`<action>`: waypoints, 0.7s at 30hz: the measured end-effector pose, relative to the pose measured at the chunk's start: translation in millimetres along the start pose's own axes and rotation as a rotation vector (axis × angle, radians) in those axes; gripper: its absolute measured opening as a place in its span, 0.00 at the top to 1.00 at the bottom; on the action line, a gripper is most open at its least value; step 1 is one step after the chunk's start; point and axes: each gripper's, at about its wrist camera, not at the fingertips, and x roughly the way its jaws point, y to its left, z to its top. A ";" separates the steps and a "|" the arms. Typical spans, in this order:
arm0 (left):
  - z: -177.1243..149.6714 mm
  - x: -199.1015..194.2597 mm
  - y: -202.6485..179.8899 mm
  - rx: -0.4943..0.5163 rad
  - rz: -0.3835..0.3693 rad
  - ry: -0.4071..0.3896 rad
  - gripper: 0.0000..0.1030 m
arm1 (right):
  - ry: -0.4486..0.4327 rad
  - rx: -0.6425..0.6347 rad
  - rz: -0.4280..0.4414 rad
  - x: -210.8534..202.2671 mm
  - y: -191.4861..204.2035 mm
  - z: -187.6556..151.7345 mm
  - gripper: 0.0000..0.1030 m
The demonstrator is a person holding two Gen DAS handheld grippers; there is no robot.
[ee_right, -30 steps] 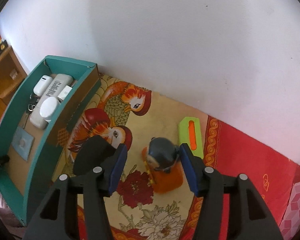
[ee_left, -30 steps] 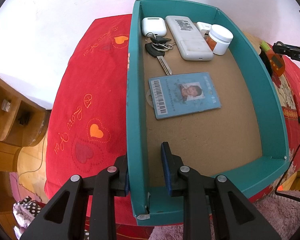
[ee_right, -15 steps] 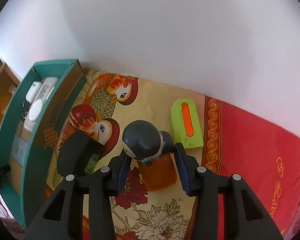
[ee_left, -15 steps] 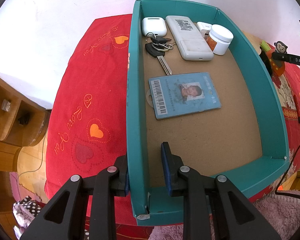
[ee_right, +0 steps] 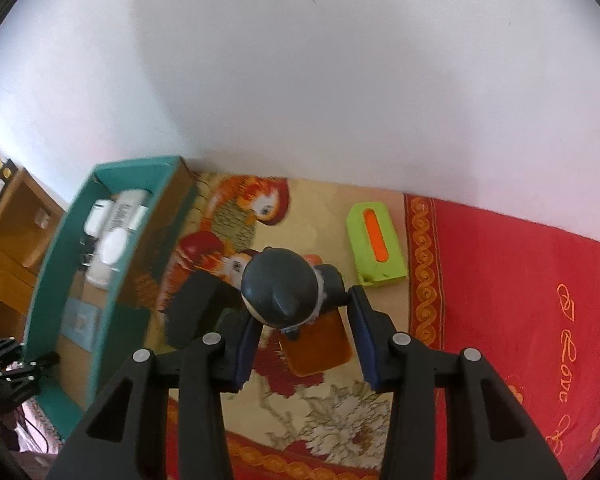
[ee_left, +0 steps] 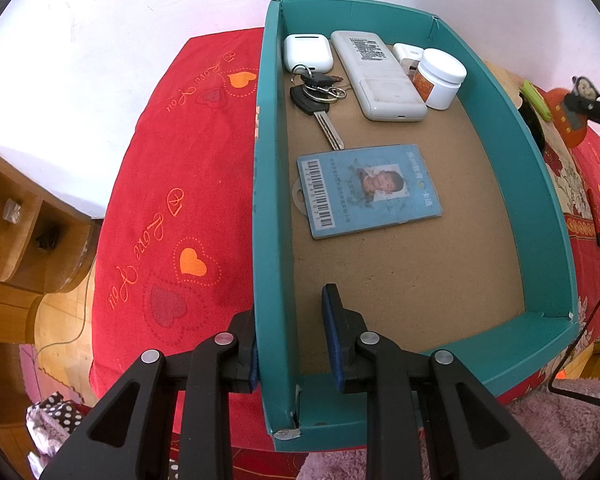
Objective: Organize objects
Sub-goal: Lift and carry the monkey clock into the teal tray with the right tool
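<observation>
My left gripper (ee_left: 290,332) is shut on the left wall of the teal box (ee_left: 540,200), one finger outside and one inside. The box holds a white earbud case (ee_left: 308,52), a long white remote-like device (ee_left: 380,76), a white jar (ee_left: 440,78), keys (ee_left: 316,96) and a blue ID card (ee_left: 368,190). My right gripper (ee_right: 304,332) is shut on a toy figure (ee_right: 280,288) with a dark round head and an orange base. It holds the toy above the patterned bedspread, right of the box (ee_right: 52,280). The toy (ee_left: 568,116) also shows past the box's right wall.
A lime-green case with an orange stripe (ee_right: 376,246) lies on the bedspread beyond the toy. A black object (ee_right: 192,308) sits between the toy and the box. A wooden shelf (ee_left: 20,220) stands left of the bed. A red pen (ee_left: 594,216) lies on the right.
The right jaws closed on the toy figure and lifted it off the bedspread, shifting toward the box. The left gripper and the box stayed still.
</observation>
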 end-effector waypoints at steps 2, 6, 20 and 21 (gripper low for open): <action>0.1 0.1 -0.1 0.000 0.000 0.000 0.76 | -0.017 -0.007 0.030 -8.9 10.0 3.8 0.60; 0.1 0.0 -0.2 0.000 0.000 0.000 0.76 | -0.055 -0.046 0.087 -26.1 36.9 12.9 0.60; 0.2 0.0 -0.3 0.000 -0.001 -0.001 0.76 | 0.026 -0.215 0.264 -24.6 145.6 11.6 0.60; 0.4 0.1 -0.3 0.000 -0.001 -0.001 0.76 | 0.036 -0.225 0.271 -21.9 152.2 10.2 0.60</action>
